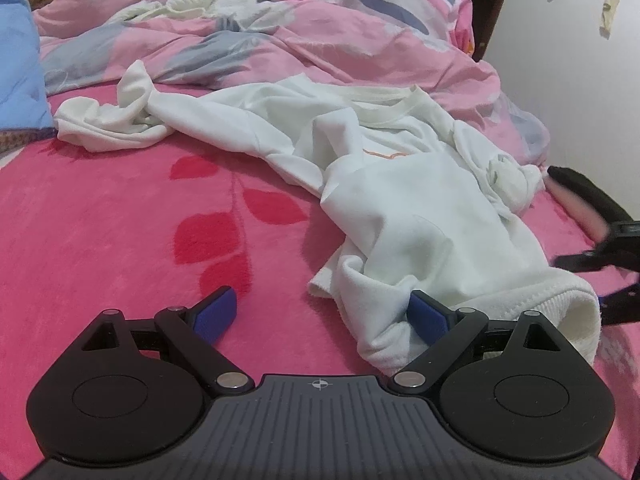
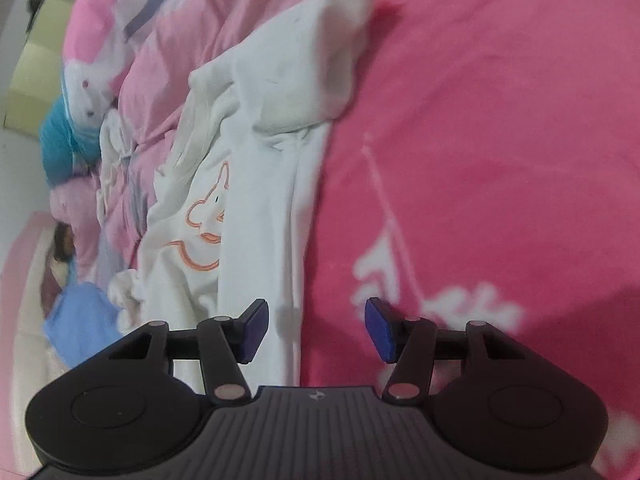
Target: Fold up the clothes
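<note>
Your left tongs (image 1: 323, 314) stand spread wide and pinch nothing. The right-hand blue pad (image 1: 427, 317) touches or sits just against a rumpled fold of the white sweatshirt (image 1: 400, 200) near its ribbed hem (image 1: 560, 300); the other pad hangs over bare pink blanket (image 1: 120, 240). Your right tongs (image 2: 316, 330) are about half spread, also empty. In the right wrist view, their left pad (image 2: 254, 330) hovers over the edge of the white cloth and their right pad (image 2: 380, 330) over the blanket, so the garment's edge runs up between the jaws. Whether either pad touches the fabric there, you cannot tell.

What the next move turns on: the sweatshirt lies crumpled on the bed, its long axis running from the ribbed hem at the near right, past the collar (image 1: 384, 112), out to a twisted sleeve (image 1: 116, 120) at the far left. From your left tongs it stretches ahead and to the right. The hem is nearest to both hands; your right tongs show as a dark blur (image 1: 592, 248) at the right edge of the left wrist view, beside that hem.

Beyond the garment, a rumpled pink quilt (image 1: 320, 28) is heaped along the far side, with a blue cloth (image 1: 20, 80) at the far left.

The shirt is not yet spread flat, so I judge the folding barely begun.
</note>
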Tool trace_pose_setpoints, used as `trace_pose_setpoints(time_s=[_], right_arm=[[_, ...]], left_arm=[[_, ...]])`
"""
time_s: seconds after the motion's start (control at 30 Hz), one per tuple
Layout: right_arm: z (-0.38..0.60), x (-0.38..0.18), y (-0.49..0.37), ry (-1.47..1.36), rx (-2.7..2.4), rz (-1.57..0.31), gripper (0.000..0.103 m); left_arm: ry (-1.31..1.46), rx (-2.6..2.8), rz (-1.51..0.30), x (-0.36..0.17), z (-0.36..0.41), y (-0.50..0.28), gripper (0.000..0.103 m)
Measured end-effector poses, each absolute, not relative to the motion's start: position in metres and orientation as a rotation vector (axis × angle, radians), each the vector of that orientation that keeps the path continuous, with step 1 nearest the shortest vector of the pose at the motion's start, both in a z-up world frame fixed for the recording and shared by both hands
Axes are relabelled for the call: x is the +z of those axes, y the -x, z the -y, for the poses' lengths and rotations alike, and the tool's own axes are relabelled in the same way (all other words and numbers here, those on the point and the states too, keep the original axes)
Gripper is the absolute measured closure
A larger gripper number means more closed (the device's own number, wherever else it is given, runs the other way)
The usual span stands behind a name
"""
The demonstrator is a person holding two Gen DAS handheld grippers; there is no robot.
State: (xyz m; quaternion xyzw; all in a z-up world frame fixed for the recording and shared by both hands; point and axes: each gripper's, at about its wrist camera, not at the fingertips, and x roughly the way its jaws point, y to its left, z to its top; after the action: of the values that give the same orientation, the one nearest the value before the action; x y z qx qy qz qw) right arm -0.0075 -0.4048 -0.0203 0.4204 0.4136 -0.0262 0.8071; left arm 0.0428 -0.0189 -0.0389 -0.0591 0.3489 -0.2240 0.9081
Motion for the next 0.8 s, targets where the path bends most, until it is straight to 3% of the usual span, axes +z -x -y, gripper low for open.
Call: trace_pose_setpoints(time_s=[0.03,0.1,0.27,0.53,0.73,0.8], right_arm=[[0.399,-0.018,0.003,-0.856,-0.048,-0.873,0.056],[0.387,-0.015,-0.006,-0.770,-0.008,-0.878,0.100],[0.378,-0.002,-0.008,-0.600,-0.023,-0.818,0.100],[0.449,0.033,-0.037,-0.637,-0.201,-0.597,0.100],[0.473,-0.006,-0.072,-0.625,-0.366,-0.645,0.100],[0.482,-0.024,-0.076,-0.699,-0.386,-0.701,0.095]], left_arm=[[0.125,-0.464,-0.720,-0.039,0.018,-0.043,0.011],[0.123,-0.469,-0.719,-0.038,0.019,-0.044,0.011],[0.113,-0.491,-0.704,-0.033,0.020,-0.044,0.014],[0.192,-0.519,-0.762,-0.033,0.014,-0.052,0.018],[0.180,-0.522,-0.763,-0.034,0.015,-0.052,0.018],[0.176,-0.523,-0.762,-0.033,0.015,-0.052,0.018]])
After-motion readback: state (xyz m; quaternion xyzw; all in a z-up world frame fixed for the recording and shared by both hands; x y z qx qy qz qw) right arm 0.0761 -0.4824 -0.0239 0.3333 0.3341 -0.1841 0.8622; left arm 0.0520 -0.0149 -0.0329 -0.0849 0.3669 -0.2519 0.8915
